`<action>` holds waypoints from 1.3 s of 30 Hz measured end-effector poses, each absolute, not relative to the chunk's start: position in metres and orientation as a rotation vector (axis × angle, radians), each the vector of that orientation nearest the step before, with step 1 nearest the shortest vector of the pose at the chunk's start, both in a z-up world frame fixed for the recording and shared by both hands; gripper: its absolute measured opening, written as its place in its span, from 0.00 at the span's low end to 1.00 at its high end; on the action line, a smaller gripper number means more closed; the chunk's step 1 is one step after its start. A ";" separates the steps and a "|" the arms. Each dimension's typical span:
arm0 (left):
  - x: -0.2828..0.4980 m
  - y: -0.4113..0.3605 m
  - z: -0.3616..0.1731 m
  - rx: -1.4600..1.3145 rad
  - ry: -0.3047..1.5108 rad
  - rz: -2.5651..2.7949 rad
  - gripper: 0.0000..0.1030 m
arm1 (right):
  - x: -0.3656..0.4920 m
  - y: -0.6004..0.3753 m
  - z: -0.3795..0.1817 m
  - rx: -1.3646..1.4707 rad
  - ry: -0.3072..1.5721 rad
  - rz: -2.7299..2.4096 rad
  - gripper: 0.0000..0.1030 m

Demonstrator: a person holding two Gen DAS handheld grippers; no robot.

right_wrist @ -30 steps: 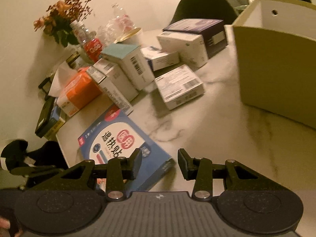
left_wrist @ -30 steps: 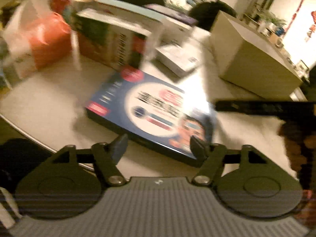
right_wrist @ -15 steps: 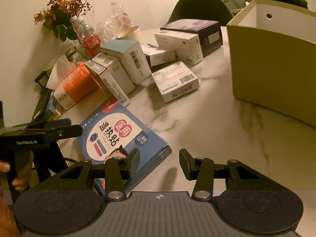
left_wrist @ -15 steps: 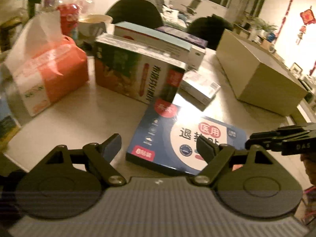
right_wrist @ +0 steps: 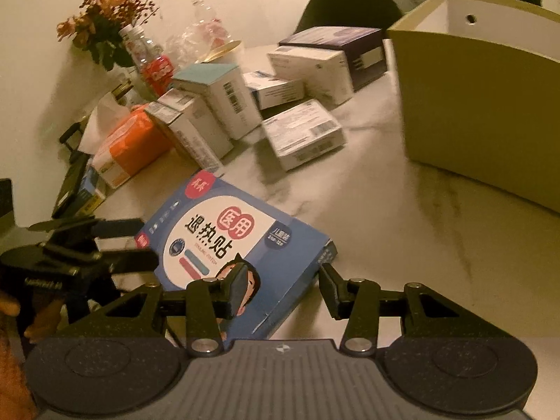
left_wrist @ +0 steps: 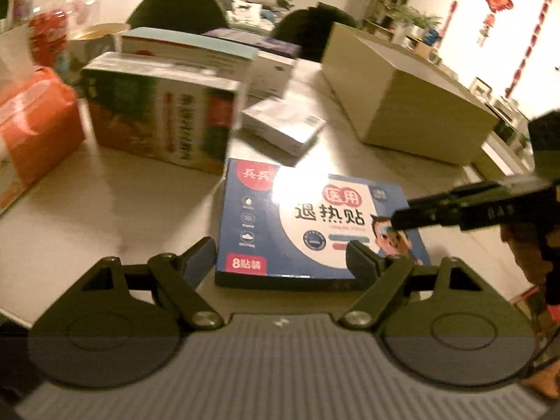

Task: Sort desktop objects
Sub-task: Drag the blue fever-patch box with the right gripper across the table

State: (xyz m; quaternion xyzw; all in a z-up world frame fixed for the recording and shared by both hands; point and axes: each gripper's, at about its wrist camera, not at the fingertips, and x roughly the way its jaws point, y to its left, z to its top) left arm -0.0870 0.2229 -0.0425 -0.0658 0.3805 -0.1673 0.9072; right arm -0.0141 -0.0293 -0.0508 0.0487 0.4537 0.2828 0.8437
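Observation:
A flat blue box of fever patches (left_wrist: 315,217) lies on the marble table. My left gripper (left_wrist: 281,260) is open at its near short end. Its left finger is just outside the box's corner and its right finger is over the top face. From the other side, my right gripper (right_wrist: 285,287) is open over the box (right_wrist: 224,241), with one corner between its fingers. Each gripper shows in the other's view: the right gripper (left_wrist: 399,217) over the box's right part, the left gripper (right_wrist: 136,243) at its left end.
A beige open bin (right_wrist: 472,122) stands at the right. Behind the blue box are several medicine boxes: a white one (right_wrist: 301,136) lying flat and a tall one (left_wrist: 157,119) upright. At the left are an orange tissue pack (right_wrist: 129,147), bottles (right_wrist: 154,66) and flowers (right_wrist: 101,35).
The left gripper has rolled level and come up to the blue box's short end, entering the right wrist view from the left. The box's corner now lies between the right fingers.

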 end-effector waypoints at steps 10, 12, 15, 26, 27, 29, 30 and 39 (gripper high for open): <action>-0.088 0.173 -0.044 -0.090 0.807 -0.534 0.79 | -0.016 -0.079 -0.048 0.146 0.937 0.468 0.48; -0.088 0.165 -0.044 -0.083 0.811 -0.559 0.79 | -0.017 -0.089 -0.048 0.157 0.932 0.441 0.48; -0.086 0.153 -0.045 -0.079 0.817 -0.593 0.79 | -0.017 -0.104 -0.047 0.174 0.923 0.408 0.48; -0.084 0.123 -0.048 -0.054 0.827 -0.740 0.80 | -0.035 -0.142 -0.043 0.190 0.897 0.311 0.49; -0.084 0.119 -0.049 -0.053 0.828 -0.761 0.80 | -0.037 -0.144 -0.043 0.193 0.896 0.304 0.49; -0.085 0.110 -0.051 -0.030 0.823 -0.790 0.81 | -0.041 -0.148 -0.042 0.198 0.891 0.292 0.49; -0.086 0.105 -0.051 -0.018 0.821 -0.800 0.82 | -0.043 -0.151 -0.042 0.199 0.887 0.286 0.50; -0.077 0.070 -0.058 0.030 0.818 -0.885 0.84 | -0.052 -0.173 -0.036 0.202 0.856 0.195 0.54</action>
